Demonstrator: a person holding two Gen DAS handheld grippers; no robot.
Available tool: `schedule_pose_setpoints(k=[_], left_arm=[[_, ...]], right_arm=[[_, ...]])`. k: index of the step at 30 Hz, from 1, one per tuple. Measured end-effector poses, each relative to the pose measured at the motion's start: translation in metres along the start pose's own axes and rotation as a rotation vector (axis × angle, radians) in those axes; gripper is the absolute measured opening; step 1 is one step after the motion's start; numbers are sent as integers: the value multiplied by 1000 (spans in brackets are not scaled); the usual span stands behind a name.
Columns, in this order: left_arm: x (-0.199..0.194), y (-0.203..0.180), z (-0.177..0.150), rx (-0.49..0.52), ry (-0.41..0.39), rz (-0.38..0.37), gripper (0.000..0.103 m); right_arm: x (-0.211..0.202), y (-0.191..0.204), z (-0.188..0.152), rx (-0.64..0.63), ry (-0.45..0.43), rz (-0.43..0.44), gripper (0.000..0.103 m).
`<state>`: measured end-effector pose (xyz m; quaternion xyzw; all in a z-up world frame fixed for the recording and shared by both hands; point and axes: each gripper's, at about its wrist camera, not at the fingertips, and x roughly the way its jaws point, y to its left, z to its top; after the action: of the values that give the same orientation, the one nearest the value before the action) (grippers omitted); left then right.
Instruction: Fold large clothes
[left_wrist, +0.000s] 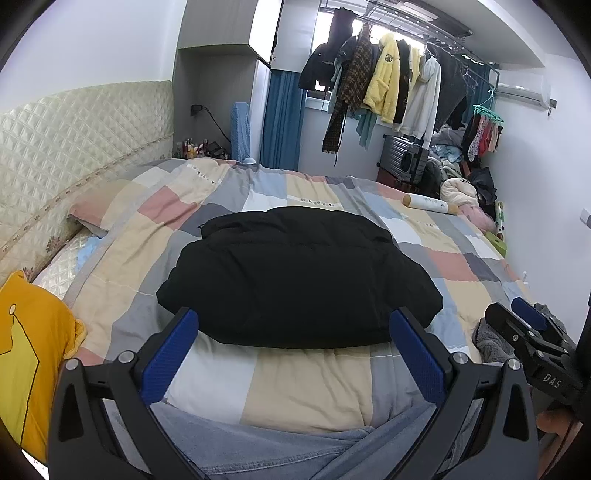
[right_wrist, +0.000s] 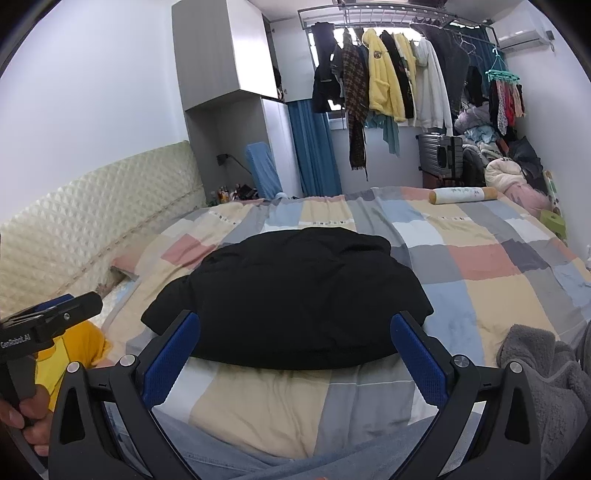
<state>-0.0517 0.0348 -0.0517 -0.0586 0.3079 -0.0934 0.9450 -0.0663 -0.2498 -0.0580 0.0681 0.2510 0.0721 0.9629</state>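
We are holding the left gripper and right gripper, jaws released, near the folded black jacket lying on the bed; careless pinching risks unfolding its puffy layers.

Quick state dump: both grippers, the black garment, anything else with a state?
left gripper: open, holding nothing, short of the garment.
right gripper: open, holding nothing.
black jacket: folded into a compact bundle, lying on the patchwork quilt.
cabinet door: ajar.
roll: lying on its side at the far edge of the quilt.
grey fleece: crumpled, unfolded.
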Motion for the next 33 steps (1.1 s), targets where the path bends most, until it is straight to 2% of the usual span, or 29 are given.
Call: schedule_pose_setpoints(k=[16, 33], left_arm=[[-4, -3, -8, -2, 2, 15, 103], [-5, -3, -2, -3, 6, 26, 103]], right_arm=[[-2, 1, -1, 5, -8, -1, 103], [-2, 1, -1, 8, -5, -4, 103]])
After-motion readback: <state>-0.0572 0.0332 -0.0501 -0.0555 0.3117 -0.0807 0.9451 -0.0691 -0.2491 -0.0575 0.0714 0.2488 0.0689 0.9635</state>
